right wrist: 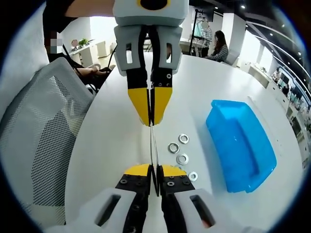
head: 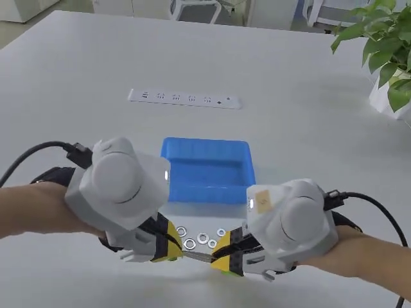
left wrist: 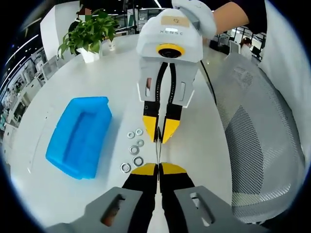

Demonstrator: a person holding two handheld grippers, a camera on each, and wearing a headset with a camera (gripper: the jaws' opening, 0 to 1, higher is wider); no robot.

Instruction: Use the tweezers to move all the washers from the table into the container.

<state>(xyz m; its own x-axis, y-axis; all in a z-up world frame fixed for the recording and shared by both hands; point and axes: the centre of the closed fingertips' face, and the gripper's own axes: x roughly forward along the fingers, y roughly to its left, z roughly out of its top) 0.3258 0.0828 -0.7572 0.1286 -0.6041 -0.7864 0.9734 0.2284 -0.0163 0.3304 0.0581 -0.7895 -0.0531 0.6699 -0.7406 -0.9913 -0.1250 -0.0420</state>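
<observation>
- Silvery tweezers [head: 196, 255] bridge the gap between our two grippers, low over the white table [head: 289, 115]. We cannot tell whether they touch it.
- Our left gripper [head: 168, 248] is clenched on one end of the tweezers. Its yellow-tipped jaws are pressed together with the thin metal between them.
- Our right gripper [head: 225, 254] faces it from three o'clock. Its jaws are clamped the same way on the other end.
- The washers [head: 203, 239] lie loose on the table at twelve o'clock of the tweezers, in a small cluster just beside both sets of jaw tips. We count six in the left gripper view, and none of them is held.
- The blue container [head: 205, 146], a shallow rectangular tray, sits near the washers at their twelve o'clock. Every washer we see lies outside it.
- A white power strip [head: 185, 99] lies flat at twelve o'clock of the container, well apart from it.
- A potted plant [head: 385, 45] stands at two o'clock, by the far right edge of the table.
- In the left gripper view, a grey mesh chair [left wrist: 252, 121] stands at three o'clock of the joined grippers, beside the table.
</observation>
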